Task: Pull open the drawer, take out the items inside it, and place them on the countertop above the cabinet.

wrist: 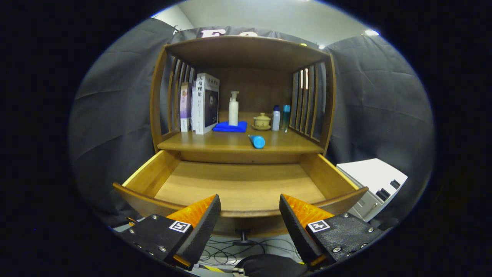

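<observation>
The wooden drawer (246, 184) stands pulled out toward me, and its bare floor is what I see inside it. Its curved front rail (246, 211) runs just ahead of my fingertips. My gripper (250, 207) is open, fingers spread wide on either side of the rail's middle, nothing between them. On the countertop (215, 144) above the drawer lies a blue cylinder (256, 141) on its side, near the front edge. The drawer knob (243, 233) shows below the rail, between my fingers.
At the back of the countertop stand books (203, 103), a white pump bottle (233, 109) on a blue cloth (230, 127), a small lidded cup (262, 120) and two small bottles (280, 117). A white box (374, 181) sits right of the drawer. Cables (230, 250) lie below.
</observation>
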{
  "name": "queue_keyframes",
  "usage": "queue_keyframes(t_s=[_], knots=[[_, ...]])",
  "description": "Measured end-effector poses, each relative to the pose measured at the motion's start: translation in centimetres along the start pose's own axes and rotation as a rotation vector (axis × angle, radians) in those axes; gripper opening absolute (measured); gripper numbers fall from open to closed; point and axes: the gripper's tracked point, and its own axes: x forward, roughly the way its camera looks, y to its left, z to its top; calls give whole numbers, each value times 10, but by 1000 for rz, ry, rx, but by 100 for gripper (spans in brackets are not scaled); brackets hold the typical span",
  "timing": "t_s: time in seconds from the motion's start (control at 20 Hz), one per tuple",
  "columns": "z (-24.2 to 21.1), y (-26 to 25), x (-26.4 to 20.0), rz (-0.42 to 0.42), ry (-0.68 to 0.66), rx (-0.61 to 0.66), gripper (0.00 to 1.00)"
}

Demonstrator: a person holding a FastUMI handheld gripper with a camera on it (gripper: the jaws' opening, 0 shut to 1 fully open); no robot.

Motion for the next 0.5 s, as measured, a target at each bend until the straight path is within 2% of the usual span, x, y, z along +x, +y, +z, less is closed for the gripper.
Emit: queue_keyframes(t_s=[0.2, 0.5], knots=[[-19, -8, -6, -24, 36, 47, 95], [-43, -5, 1, 3, 72, 68, 95]])
